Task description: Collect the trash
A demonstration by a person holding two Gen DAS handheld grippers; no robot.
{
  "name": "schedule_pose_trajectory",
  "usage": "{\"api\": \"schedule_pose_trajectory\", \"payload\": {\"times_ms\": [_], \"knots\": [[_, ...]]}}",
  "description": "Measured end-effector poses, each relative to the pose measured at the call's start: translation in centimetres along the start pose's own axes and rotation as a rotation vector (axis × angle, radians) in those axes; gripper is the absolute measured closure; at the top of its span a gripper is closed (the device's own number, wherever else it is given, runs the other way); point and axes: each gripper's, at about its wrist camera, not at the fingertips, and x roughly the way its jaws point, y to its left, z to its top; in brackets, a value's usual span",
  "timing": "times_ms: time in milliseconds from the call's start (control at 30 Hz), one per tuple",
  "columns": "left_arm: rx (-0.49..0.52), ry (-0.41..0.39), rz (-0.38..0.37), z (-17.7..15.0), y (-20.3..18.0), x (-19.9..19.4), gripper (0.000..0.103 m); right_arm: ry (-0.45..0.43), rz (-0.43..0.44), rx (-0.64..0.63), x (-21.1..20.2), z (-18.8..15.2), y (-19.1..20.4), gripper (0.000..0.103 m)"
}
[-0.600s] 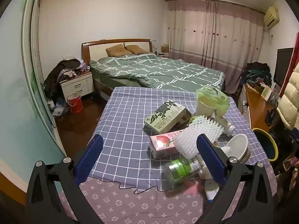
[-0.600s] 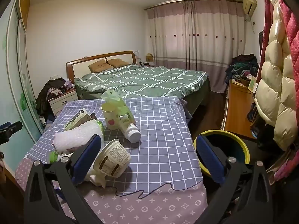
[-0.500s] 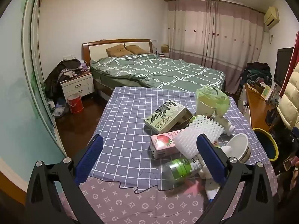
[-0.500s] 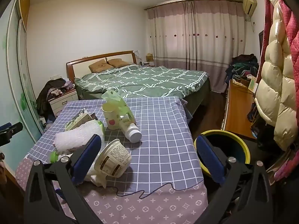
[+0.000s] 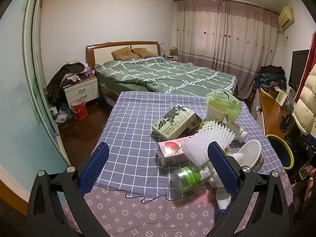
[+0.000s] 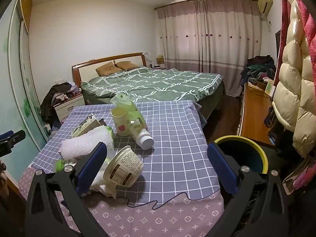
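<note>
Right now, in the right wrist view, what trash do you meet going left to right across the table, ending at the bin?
White foam sheet → tipped paper tub → white bottle lying on its side → yellow-rimmed bin beside the table.

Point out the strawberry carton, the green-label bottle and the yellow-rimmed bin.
strawberry carton (image 5: 170, 150), left wrist view, on its pink top face.
green-label bottle (image 5: 190, 175), left wrist view, on its green label.
yellow-rimmed bin (image 6: 263, 155), right wrist view, on its right rim.
</note>
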Motion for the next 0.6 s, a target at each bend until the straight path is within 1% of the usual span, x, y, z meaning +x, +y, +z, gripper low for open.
{"api": "schedule_pose_trajectory", "payload": {"times_ms": [600], "knots": [[-0.001, 0.028, -0.022, 0.01, -0.25, 0.62, 0.005, 0.006, 0.011, 0.001, 0.49, -0.15, 0.08, 0.006]]}}
